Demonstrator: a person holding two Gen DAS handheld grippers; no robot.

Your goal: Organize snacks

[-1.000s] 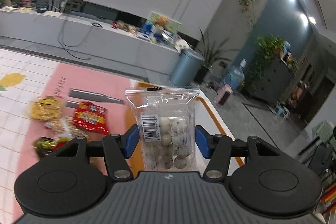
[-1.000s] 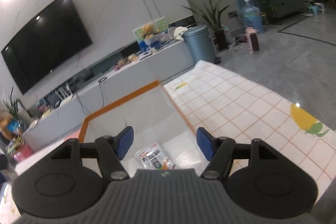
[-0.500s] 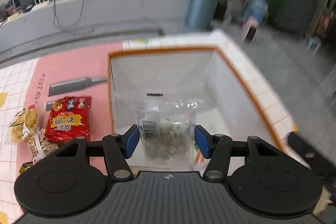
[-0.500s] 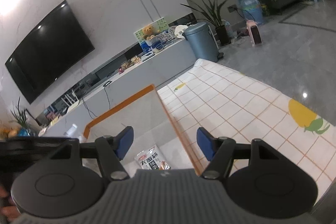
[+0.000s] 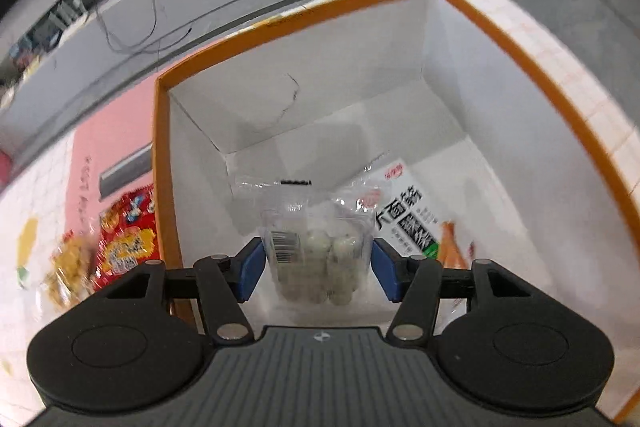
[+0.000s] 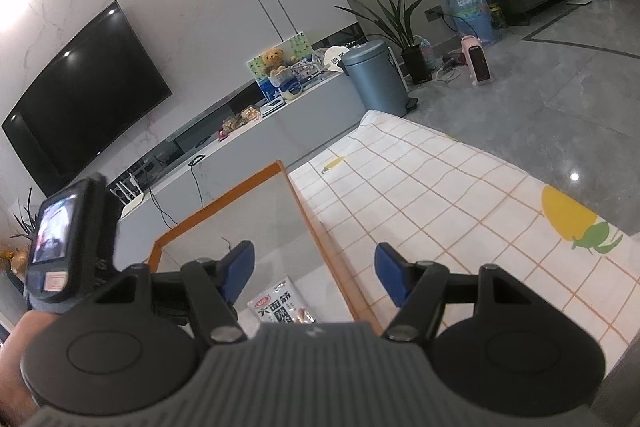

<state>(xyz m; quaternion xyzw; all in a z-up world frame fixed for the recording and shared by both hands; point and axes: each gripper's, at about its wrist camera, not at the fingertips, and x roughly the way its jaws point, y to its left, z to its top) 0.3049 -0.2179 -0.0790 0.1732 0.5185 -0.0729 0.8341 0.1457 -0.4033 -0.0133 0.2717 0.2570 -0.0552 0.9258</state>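
My left gripper [image 5: 317, 267] points down into the white box with the orange rim [image 5: 162, 167], shut on a clear bag of small white balls [image 5: 320, 259]. The bag hangs just above the box floor, next to a white snack packet [image 5: 412, 215] that lies inside. My right gripper [image 6: 316, 273] stands open and holds nothing, over the box's right rim [image 6: 320, 235]. The white packet [image 6: 280, 307] shows below it. The left gripper's body [image 6: 60, 239] and a hand [image 6: 16, 347] are at the left of the right wrist view.
A red snack packet [image 5: 128, 231] and a yellow one [image 5: 68, 267] lie on the pink and checked cloth left of the box. The checked tablecloth [image 6: 440, 207] runs right of the box. A grey bin [image 6: 376, 79] and a low TV cabinet stand beyond.
My left gripper has swung over the box and tipped downward, carrying the clear bag inside. Its body has come into the right wrist view. The right gripper has hardly moved.
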